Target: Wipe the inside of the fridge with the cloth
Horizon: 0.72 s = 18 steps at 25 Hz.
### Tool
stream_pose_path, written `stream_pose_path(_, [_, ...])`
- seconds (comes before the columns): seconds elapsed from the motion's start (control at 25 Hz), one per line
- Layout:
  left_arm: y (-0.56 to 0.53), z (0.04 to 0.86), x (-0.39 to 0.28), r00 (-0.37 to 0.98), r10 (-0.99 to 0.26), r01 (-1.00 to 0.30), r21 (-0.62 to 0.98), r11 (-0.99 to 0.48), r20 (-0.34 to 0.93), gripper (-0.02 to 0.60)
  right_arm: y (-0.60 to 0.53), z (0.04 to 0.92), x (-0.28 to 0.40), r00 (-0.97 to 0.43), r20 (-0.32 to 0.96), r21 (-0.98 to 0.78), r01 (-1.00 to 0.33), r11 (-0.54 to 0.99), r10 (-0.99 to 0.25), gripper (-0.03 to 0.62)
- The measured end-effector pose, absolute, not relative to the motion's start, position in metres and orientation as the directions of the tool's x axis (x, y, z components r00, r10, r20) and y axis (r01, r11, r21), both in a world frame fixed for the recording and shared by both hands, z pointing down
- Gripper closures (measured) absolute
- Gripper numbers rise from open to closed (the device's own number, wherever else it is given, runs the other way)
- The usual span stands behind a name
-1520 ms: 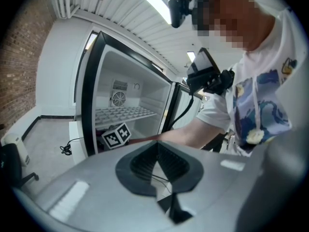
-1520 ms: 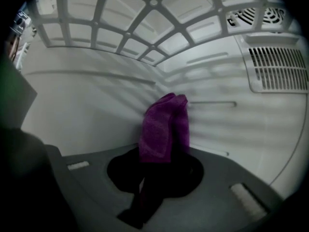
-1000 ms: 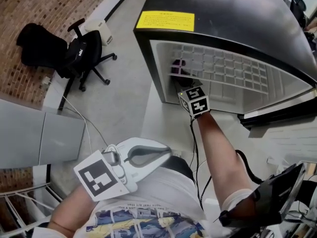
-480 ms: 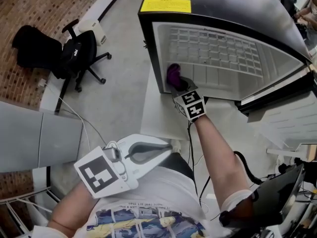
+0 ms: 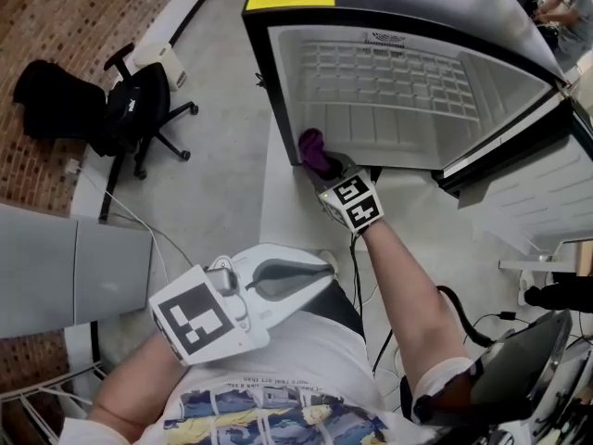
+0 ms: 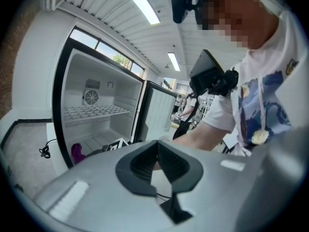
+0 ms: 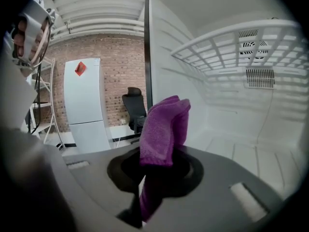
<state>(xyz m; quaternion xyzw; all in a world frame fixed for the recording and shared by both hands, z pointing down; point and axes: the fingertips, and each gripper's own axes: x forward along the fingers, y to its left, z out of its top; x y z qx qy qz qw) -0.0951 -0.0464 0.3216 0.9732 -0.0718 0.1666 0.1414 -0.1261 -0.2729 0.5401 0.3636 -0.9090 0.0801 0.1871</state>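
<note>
Below, my right gripper (image 5: 326, 165) is clamped on the purple cloth (image 5: 312, 146), held just inside the open fridge (image 5: 278, 72), low down and near its left wall. My left gripper (image 5: 322, 278), jaws together and empty, hangs close to my chest, well apart from the fridge.

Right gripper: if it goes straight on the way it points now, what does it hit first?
Most likely the fridge's left inner wall, near the front opening. The purple cloth clamped in the right gripper sticks out ahead and would touch before the jaws. Depth is hard to judge.
</note>
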Motion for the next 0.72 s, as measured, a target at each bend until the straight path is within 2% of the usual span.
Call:
stream_pose_path(0.32, [-0.038,0.32,-0.084,0.954,-0.02,-0.105,0.274,-0.956,0.298,0.575,-0.256,0.511,-0.065,-0.576,0.343,-0.016,-0.794,0.608,-0.742,0.54])
stream_pose_path(0.72, [-0.041,0.319,-0.059,0.957,0.056,-0.026,0.275,-0.961,0.286,0.575,-0.293,0.478,0.08,-0.211,0.305,0.089,-0.965,0.248,-0.929,0.54])
